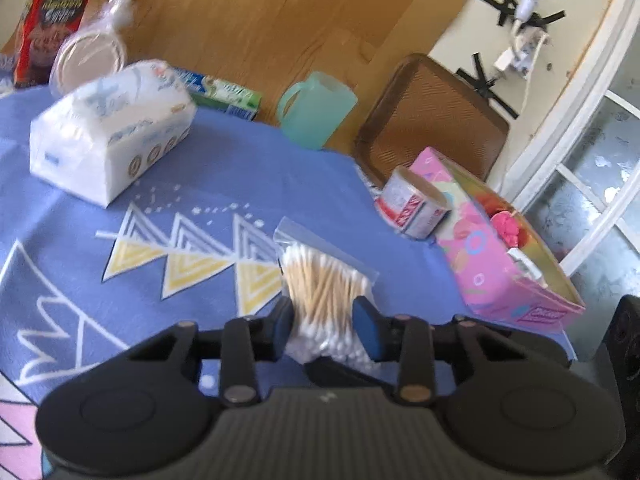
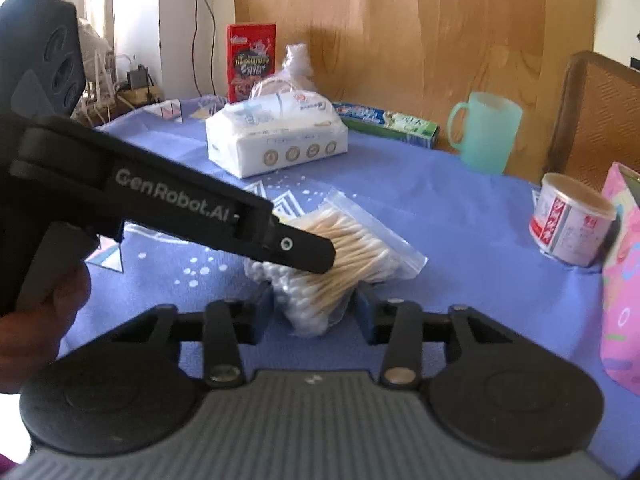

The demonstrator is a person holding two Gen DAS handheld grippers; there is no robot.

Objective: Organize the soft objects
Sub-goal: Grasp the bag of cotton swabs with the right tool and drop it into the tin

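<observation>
Two grippers and one zip bag of cotton swabs (image 1: 326,280) were seen, along with one tissue pack (image 1: 108,136), one green mug (image 1: 316,110), one toothpaste box (image 1: 224,92), one red carton (image 1: 52,20), one round tub (image 1: 414,208) and one pink box (image 1: 500,248), all on a blue cloth (image 1: 240,184). In the left wrist view, the left gripper (image 1: 324,322) was clamped on the near end of the bag, its blue pads (image 1: 366,328) pressed against both sides of the swab bundle, the rest of the bag reaching forward past the fingertips onto the cloth. In the right wrist view, the right gripper (image 2: 312,312) was set around the bag's (image 2: 344,256) near end, its fingers (image 2: 366,312) apart with a gap visible on either side; whether they touched the plastic could not be told. The left gripper (image 2: 316,258) was seen there from the side, crossing in from the left above the right fingers and partly covering the bag. Ahead of the fingers the tissue pack (image 2: 276,136) was set well apart, with the carton (image 2: 250,60) behind it; the toothpaste box (image 2: 388,124) and mug (image 2: 486,136) were placed farther right, and the tub (image 2: 568,220) and pink box (image 2: 622,280) off to the right.
</observation>
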